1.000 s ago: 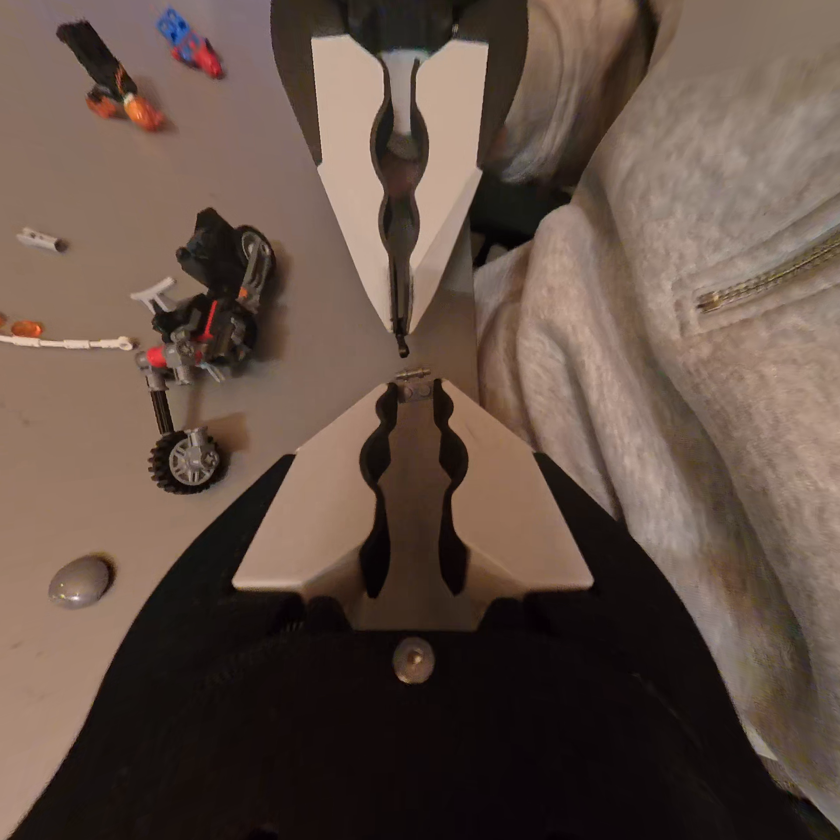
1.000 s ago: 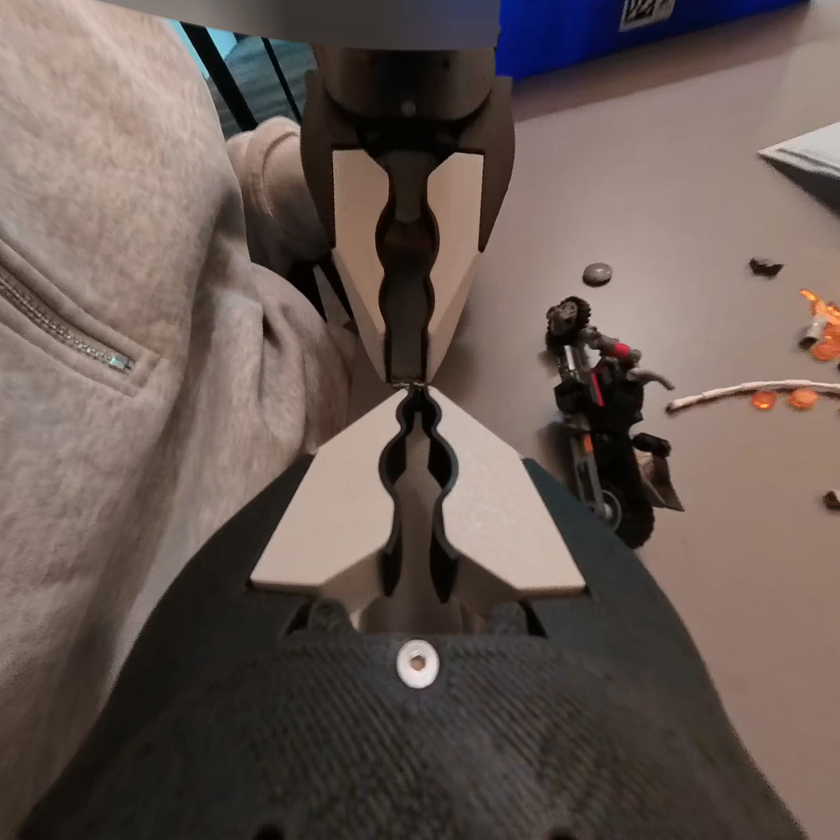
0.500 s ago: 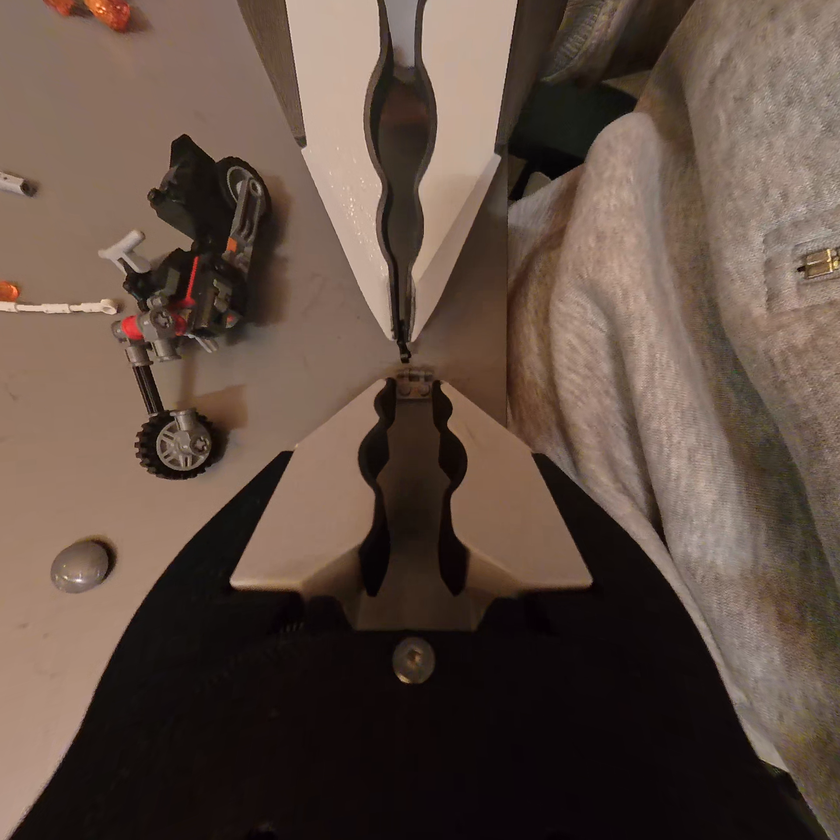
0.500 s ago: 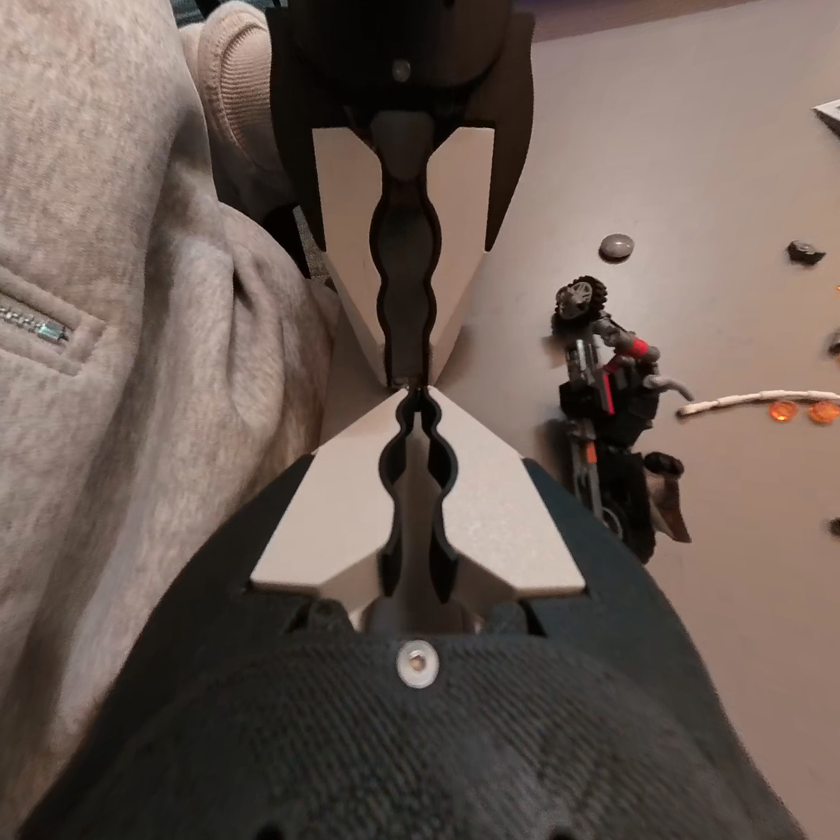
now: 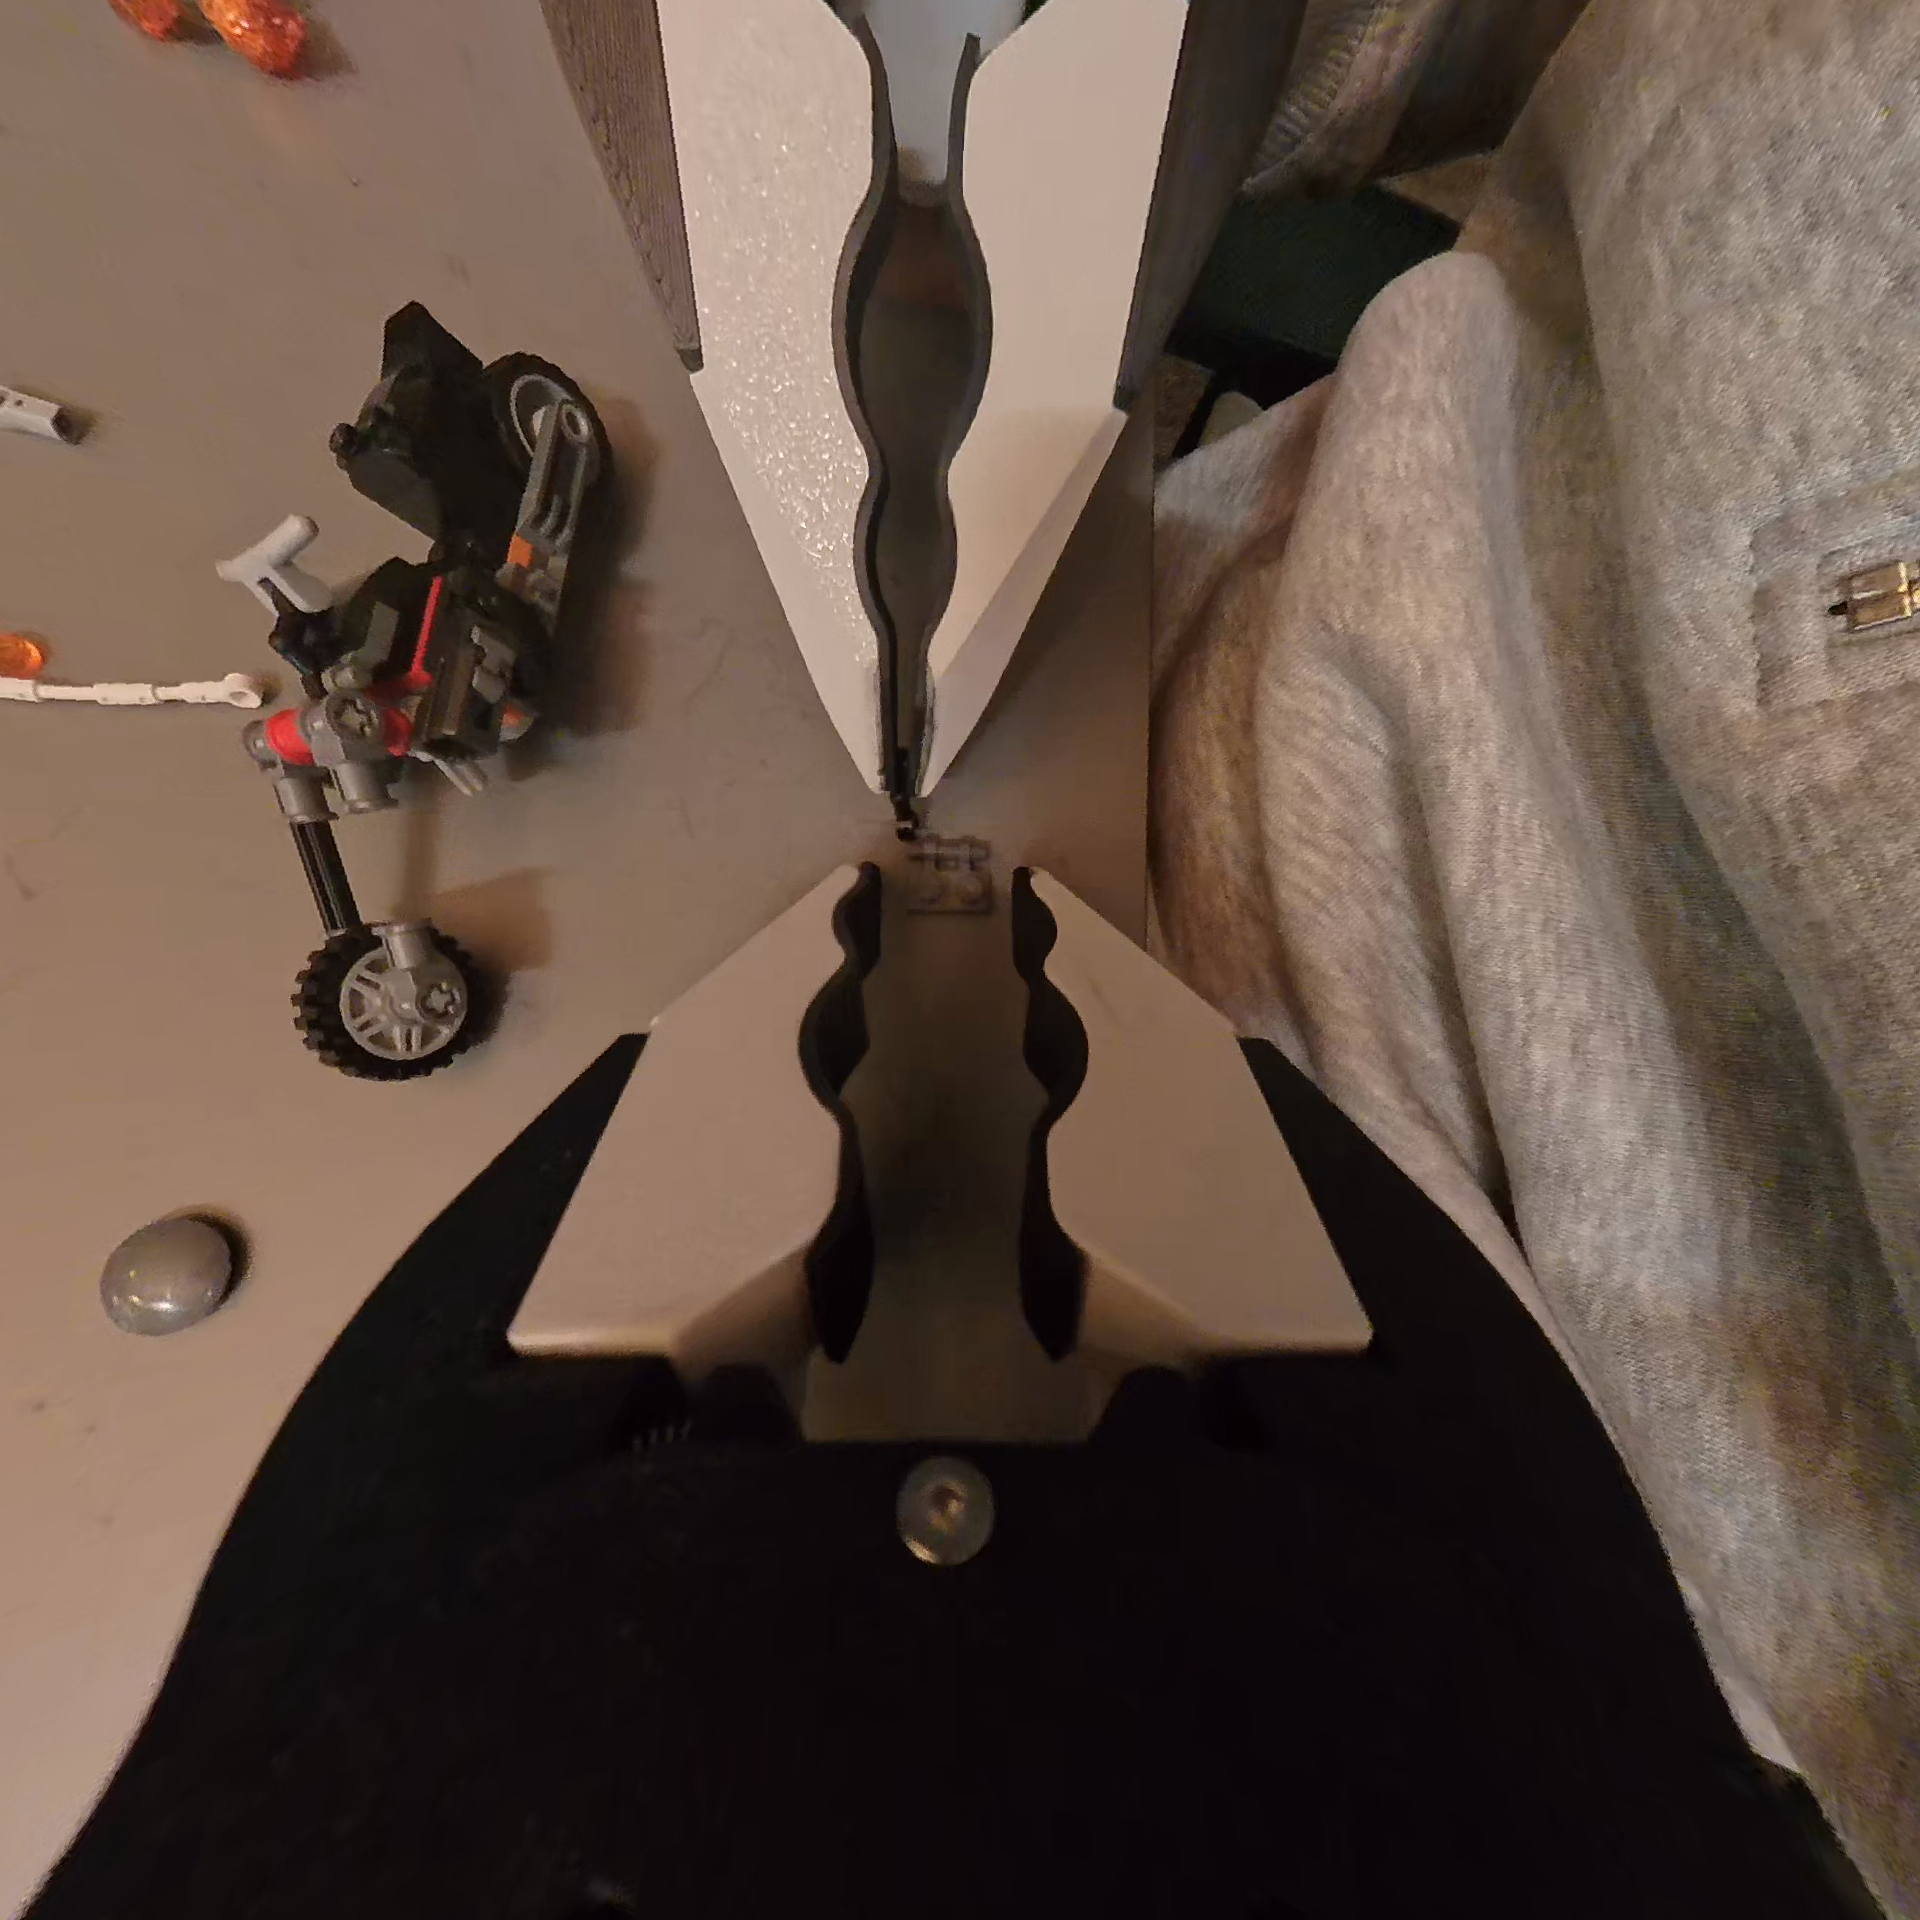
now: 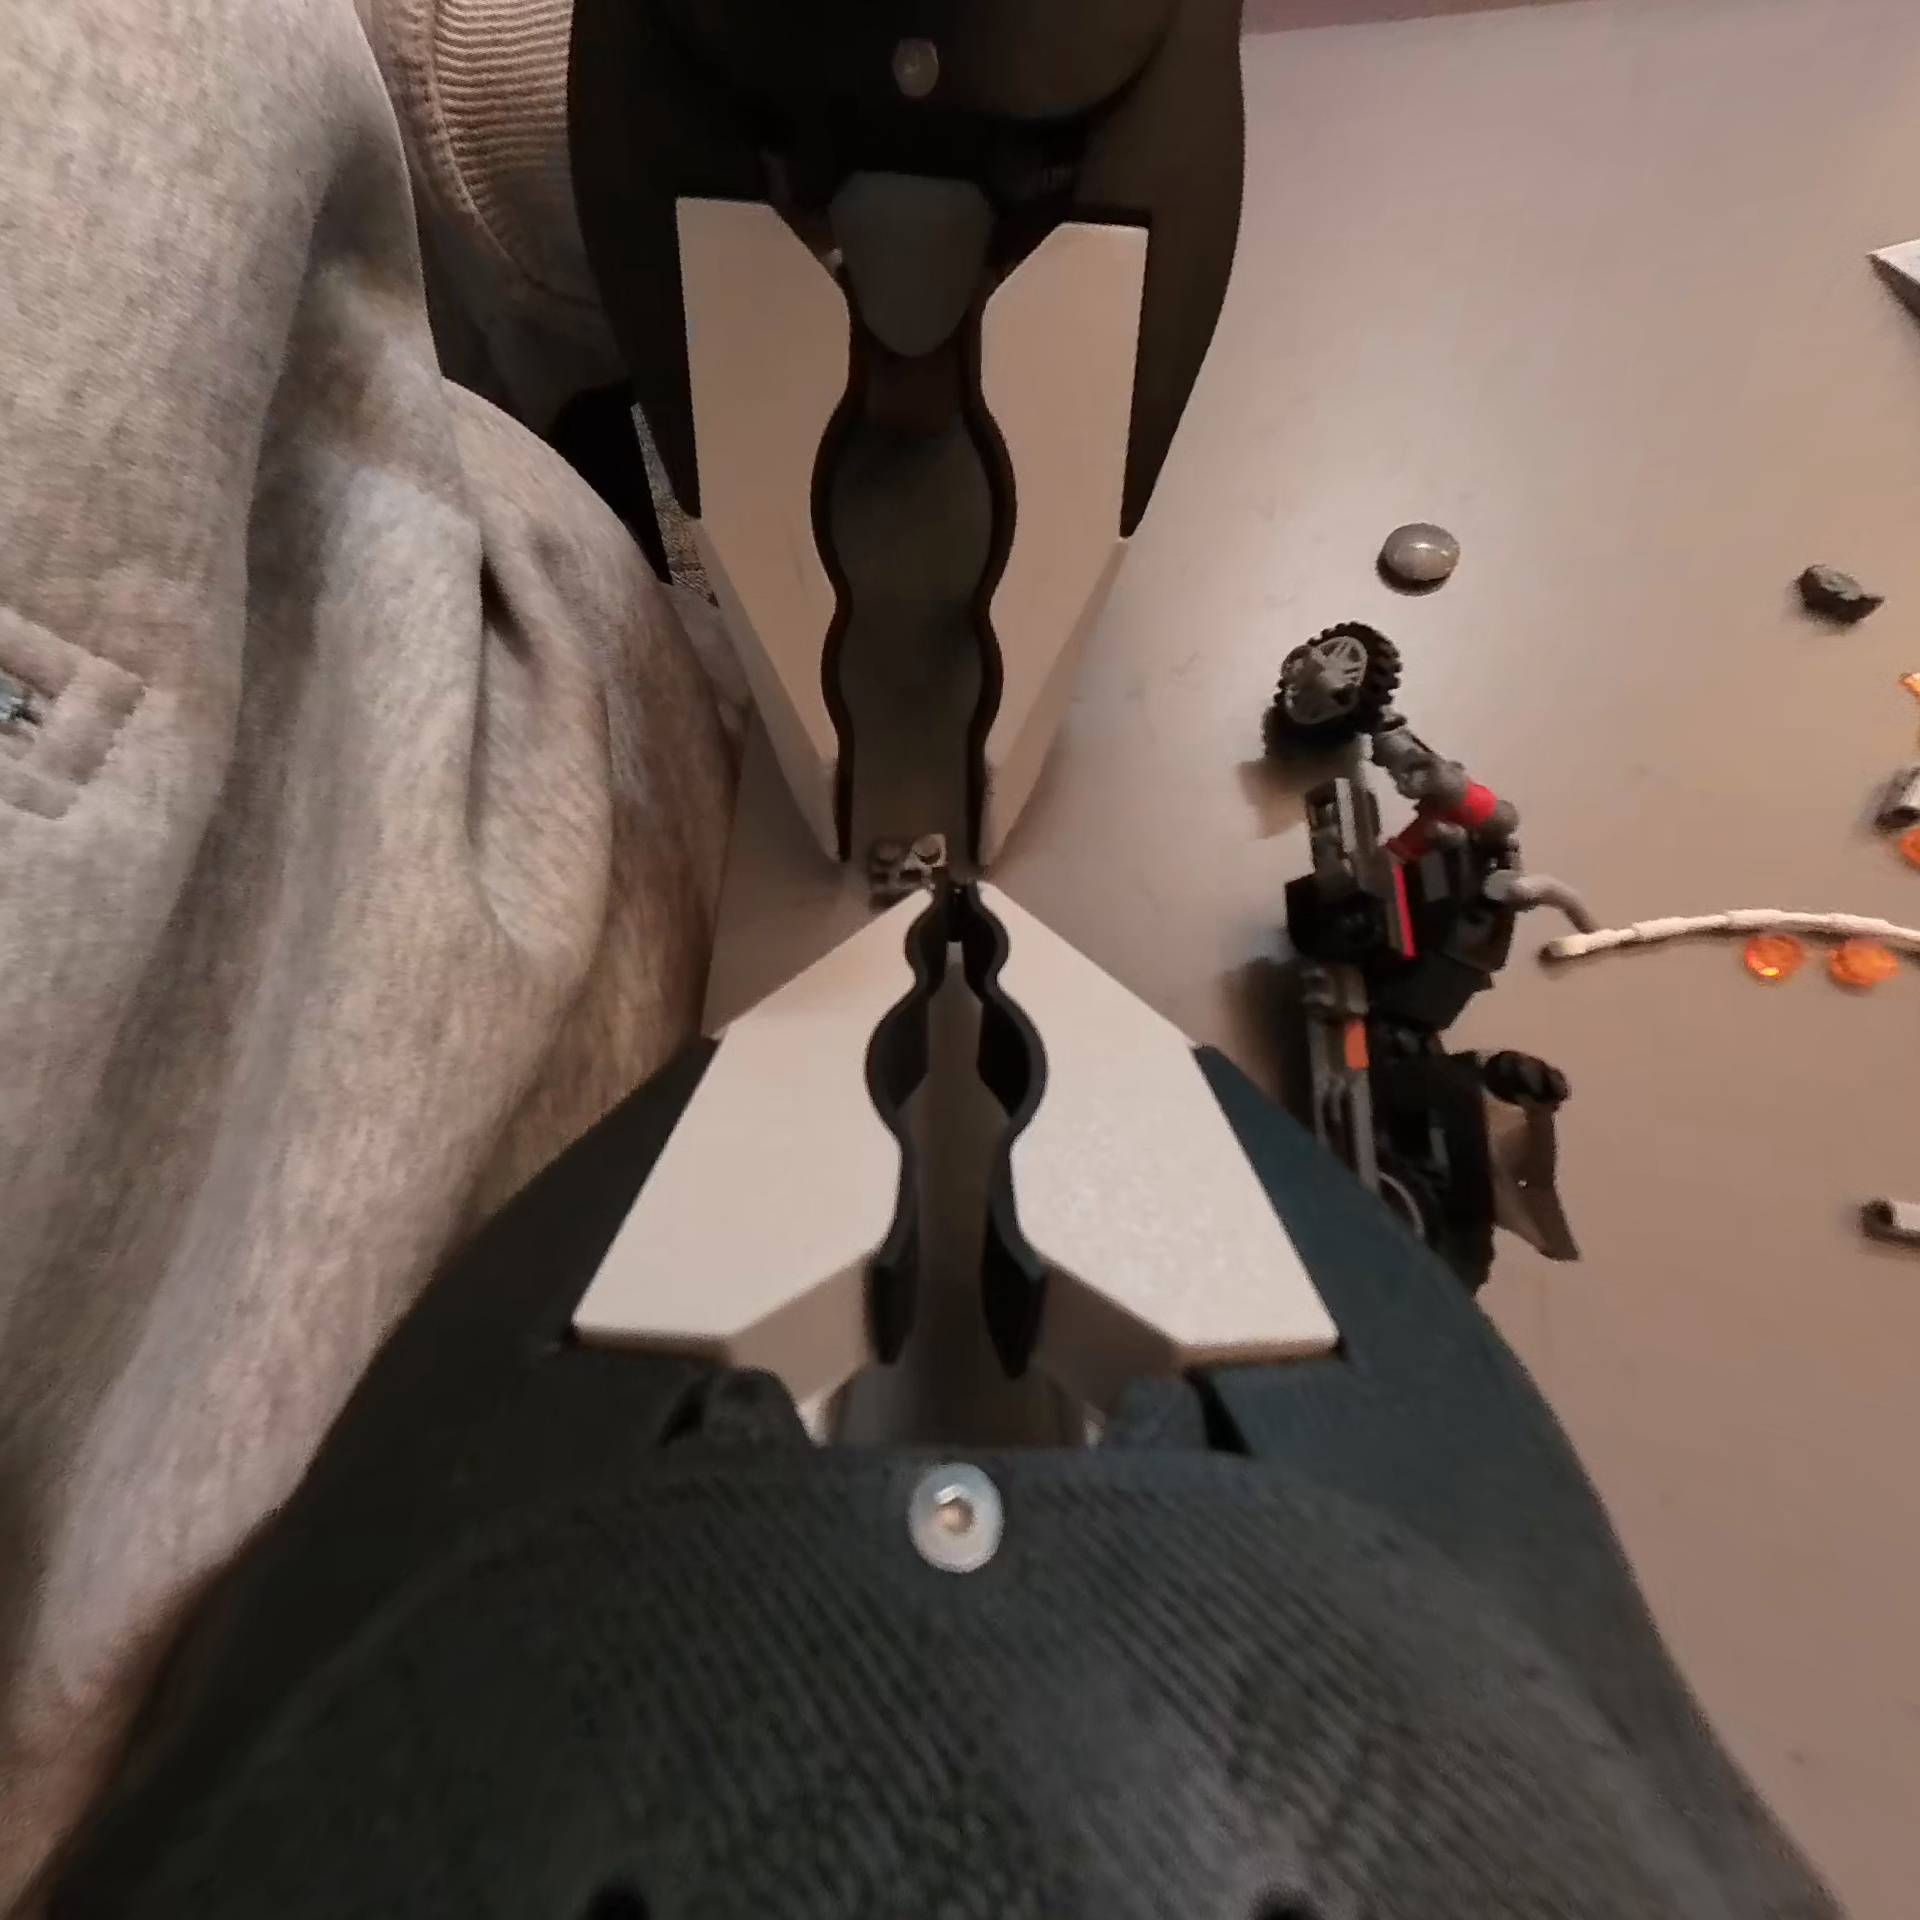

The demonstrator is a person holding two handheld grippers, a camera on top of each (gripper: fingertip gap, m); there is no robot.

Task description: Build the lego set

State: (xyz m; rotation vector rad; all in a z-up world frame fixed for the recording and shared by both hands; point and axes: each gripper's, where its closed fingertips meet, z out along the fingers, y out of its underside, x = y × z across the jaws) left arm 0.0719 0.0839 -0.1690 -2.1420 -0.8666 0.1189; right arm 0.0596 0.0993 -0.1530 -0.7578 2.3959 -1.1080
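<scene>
Now grey plate (image 5: 951, 881) sits between left jaws.

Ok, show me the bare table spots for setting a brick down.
Free: the grey tabletop beyond the flat grey round piece, and the patch between the black-and-red lego motorbike's rear and the right gripper's body. Crowded: around the white chain and orange translucent studs; where the left gripper, holding a small grey plate, meets the right gripper's thin black piece.

each gripper (image 5: 943, 883) has pale wedge-shaped fingers (image 5: 748, 1122) with wavy black inner pads, a black textured housing and one silver screw (image 5: 943, 1509); the person wears a grey fleece top (image 5: 1558, 727) with a metal zip.
</scene>
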